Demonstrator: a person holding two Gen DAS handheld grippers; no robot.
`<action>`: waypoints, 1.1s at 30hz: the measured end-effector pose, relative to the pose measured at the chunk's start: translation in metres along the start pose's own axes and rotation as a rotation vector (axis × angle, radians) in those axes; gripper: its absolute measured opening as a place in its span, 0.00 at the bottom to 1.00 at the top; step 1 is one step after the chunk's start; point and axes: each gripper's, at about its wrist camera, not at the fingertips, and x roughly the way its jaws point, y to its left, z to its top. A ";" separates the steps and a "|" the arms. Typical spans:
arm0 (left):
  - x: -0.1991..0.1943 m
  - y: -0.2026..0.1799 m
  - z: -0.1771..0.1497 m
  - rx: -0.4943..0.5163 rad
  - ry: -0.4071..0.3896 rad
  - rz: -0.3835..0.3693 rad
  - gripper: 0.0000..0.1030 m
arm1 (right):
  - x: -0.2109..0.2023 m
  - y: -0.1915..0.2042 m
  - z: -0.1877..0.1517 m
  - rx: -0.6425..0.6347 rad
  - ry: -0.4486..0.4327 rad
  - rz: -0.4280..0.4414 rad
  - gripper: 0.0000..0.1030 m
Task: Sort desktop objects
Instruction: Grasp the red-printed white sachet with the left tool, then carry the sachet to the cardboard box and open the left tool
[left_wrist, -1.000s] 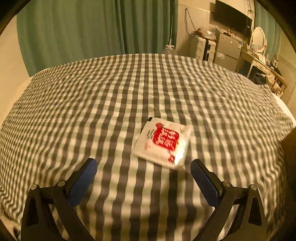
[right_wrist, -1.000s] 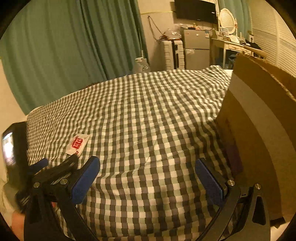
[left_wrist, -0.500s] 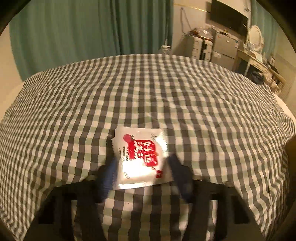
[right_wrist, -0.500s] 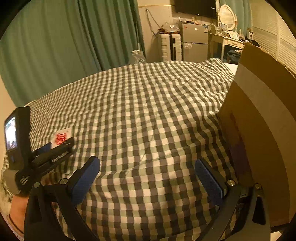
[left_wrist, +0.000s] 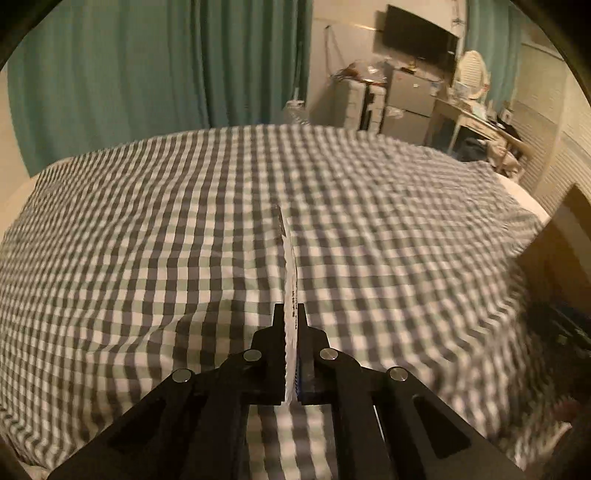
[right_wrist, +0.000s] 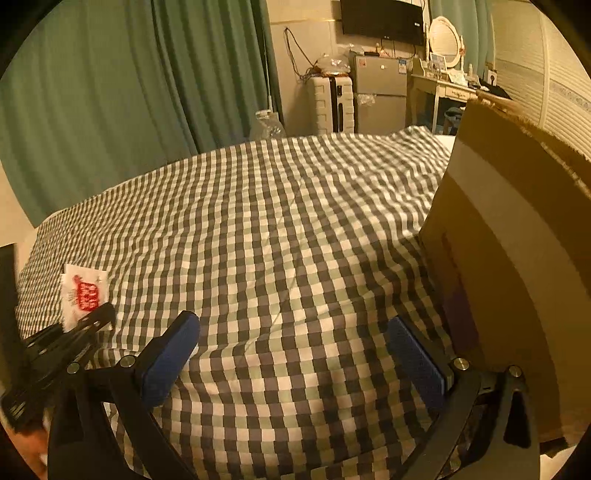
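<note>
My left gripper (left_wrist: 290, 314) is shut on a white sachet with red print (left_wrist: 289, 266), held edge-on and lifted above the checked cloth (left_wrist: 147, 240). In the right wrist view the same sachet (right_wrist: 84, 293) shows its red label at the far left, standing up from the left gripper (right_wrist: 94, 319). My right gripper (right_wrist: 291, 343) is open and empty, low over the cloth (right_wrist: 277, 229), next to a cardboard box (right_wrist: 517, 229) on its right.
The cardboard box edge also shows at the right of the left wrist view (left_wrist: 565, 251). Green curtains (right_wrist: 129, 92), a suitcase (right_wrist: 330, 105), a small fridge (right_wrist: 380, 96) and a desk (right_wrist: 450, 86) stand beyond the far edge.
The left gripper closed on the sachet and lifted it off the cloth, turning it edge-on. The right gripper stayed open and almost still.
</note>
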 end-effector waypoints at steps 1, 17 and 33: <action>-0.010 -0.002 0.001 0.011 -0.016 -0.002 0.03 | -0.001 0.000 0.001 -0.004 -0.001 0.002 1.00; -0.139 -0.135 0.082 0.134 -0.151 -0.263 0.03 | -0.128 -0.047 0.055 -0.043 -0.144 -0.019 1.00; -0.139 -0.348 0.078 0.416 -0.122 -0.430 0.05 | -0.189 -0.260 0.089 0.217 -0.193 -0.304 1.00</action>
